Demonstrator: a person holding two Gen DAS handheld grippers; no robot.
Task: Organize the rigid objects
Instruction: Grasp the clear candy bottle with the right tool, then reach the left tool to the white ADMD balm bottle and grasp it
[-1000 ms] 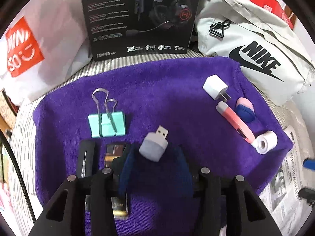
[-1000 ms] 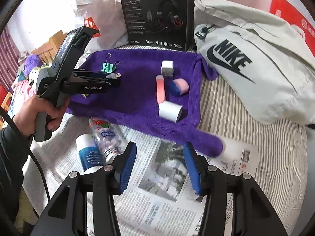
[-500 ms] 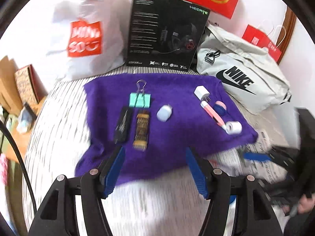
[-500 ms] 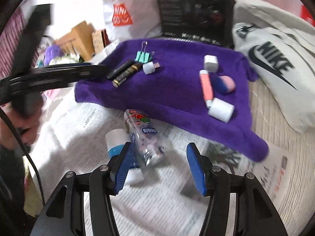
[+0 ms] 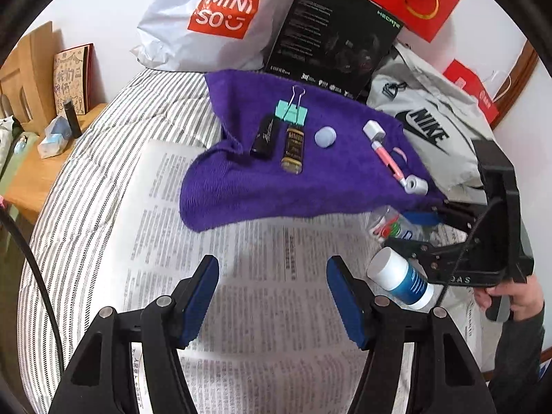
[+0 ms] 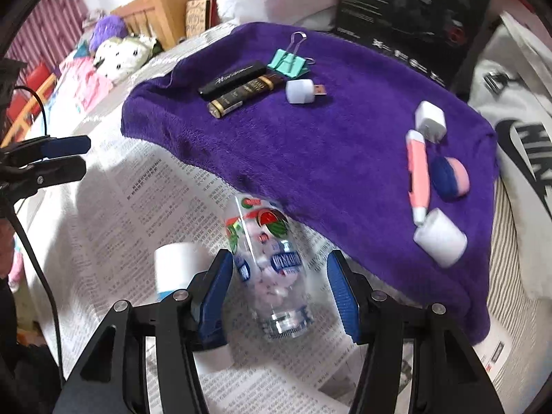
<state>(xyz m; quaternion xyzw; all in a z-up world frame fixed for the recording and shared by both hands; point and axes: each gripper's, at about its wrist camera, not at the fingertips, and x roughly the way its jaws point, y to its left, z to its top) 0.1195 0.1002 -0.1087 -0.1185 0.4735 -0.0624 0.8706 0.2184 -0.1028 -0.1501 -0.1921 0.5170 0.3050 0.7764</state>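
A purple towel holds a teal binder clip, a black bar, a gold-brown tube, a grey USB plug, a white charger, a pink pen and a white roll. My left gripper is open and empty over newspaper. My right gripper is open, its fingers on either side of a clear bottle lying on newspaper. A blue-and-white bottle lies beside it.
A MINISO bag, a black headset box and a grey Nike bag stand behind the towel. A wooden side table is at the left. Newspaper covers the striped bed in front.
My left gripper has let go of the grey USB plug on the towel and pulled back over the newspaper. My right gripper has moved forward around the clear bottle.
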